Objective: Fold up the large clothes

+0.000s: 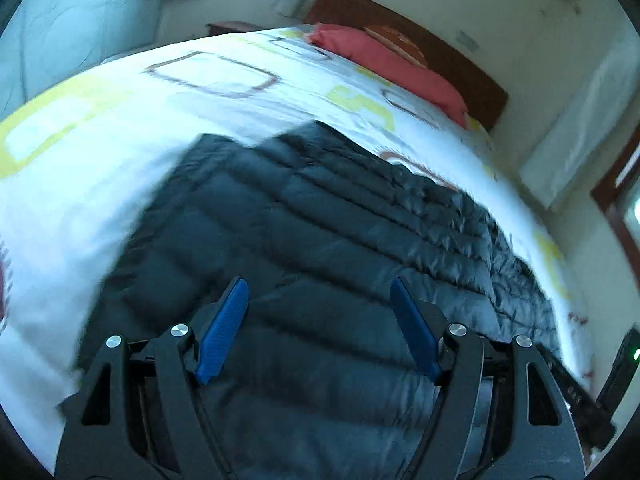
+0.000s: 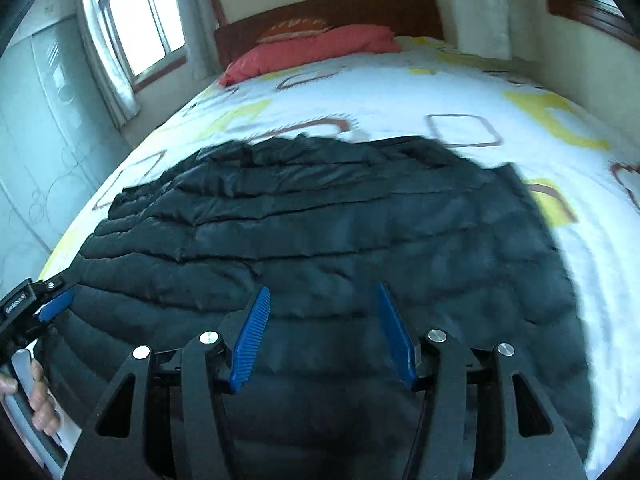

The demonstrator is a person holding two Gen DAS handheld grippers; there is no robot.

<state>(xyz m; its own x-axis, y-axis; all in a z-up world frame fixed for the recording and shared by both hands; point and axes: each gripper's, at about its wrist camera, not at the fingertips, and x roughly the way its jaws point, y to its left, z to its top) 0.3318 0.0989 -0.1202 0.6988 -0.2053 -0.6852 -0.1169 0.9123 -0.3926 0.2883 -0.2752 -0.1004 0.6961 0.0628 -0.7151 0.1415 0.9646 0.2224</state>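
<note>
A large black quilted puffer jacket (image 1: 320,232) lies spread flat on the bed; it also fills the right wrist view (image 2: 320,232). My left gripper (image 1: 320,284) is open and empty, its blue fingers wide apart just above the jacket's near part. My right gripper (image 2: 322,290) is open and empty, held above the jacket's near edge. The left gripper's blue finger (image 2: 56,306) shows at the far left of the right wrist view, at the jacket's left edge.
The bed has a white sheet (image 2: 400,92) with yellow and brown squares. A red pillow (image 2: 316,50) and wooden headboard (image 2: 340,8) lie at the far end. A window (image 2: 140,16) and pale wardrobe (image 2: 44,120) stand left of the bed.
</note>
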